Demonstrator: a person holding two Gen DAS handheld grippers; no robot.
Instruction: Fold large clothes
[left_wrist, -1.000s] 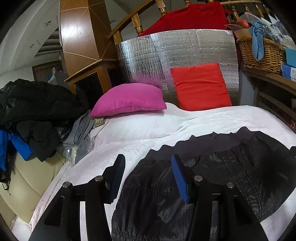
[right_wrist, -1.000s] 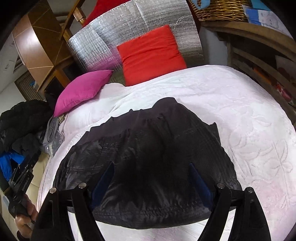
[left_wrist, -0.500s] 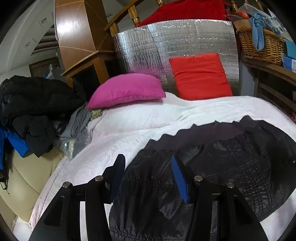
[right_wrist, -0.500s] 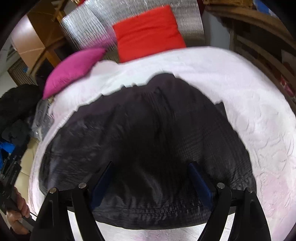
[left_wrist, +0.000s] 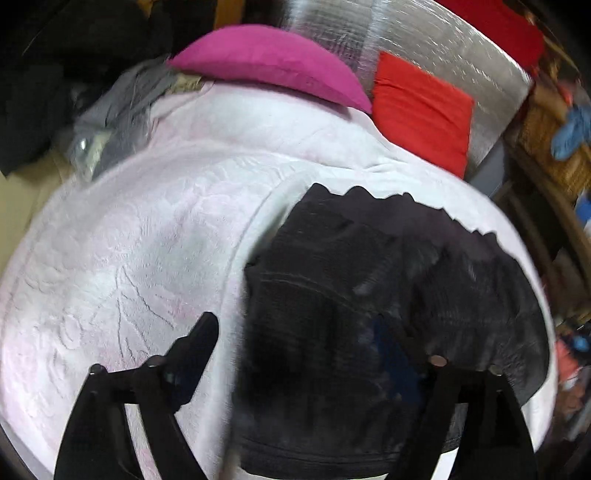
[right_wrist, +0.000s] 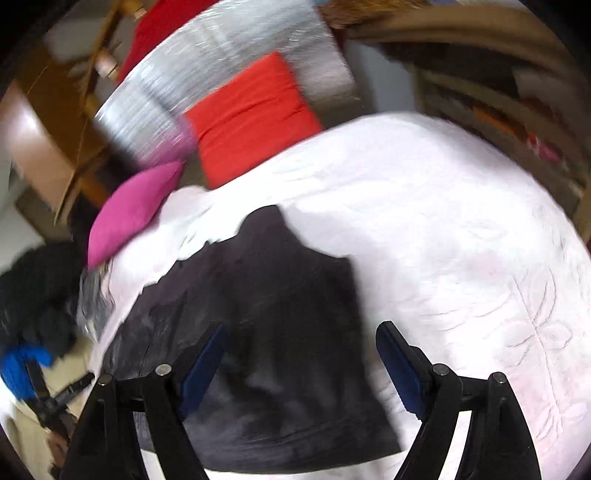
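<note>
On white bedspread (right_wrist: 461, 229): black jacket (right_wrist: 280, 332), flat, partly folded. My left tongs (left_wrist: 306, 354) and right tongs (right_wrist: 299, 365): spread, hovering, empty. Step: between folds. Next: pinch an edge.

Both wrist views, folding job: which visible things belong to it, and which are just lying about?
Part of the job:
- black quilted jacket spread on the white bedspread
- left gripper, open
- right gripper, open

Lying about:
- magenta pillow
- red cushion
- dark clothes pile
- wicker basket
</note>
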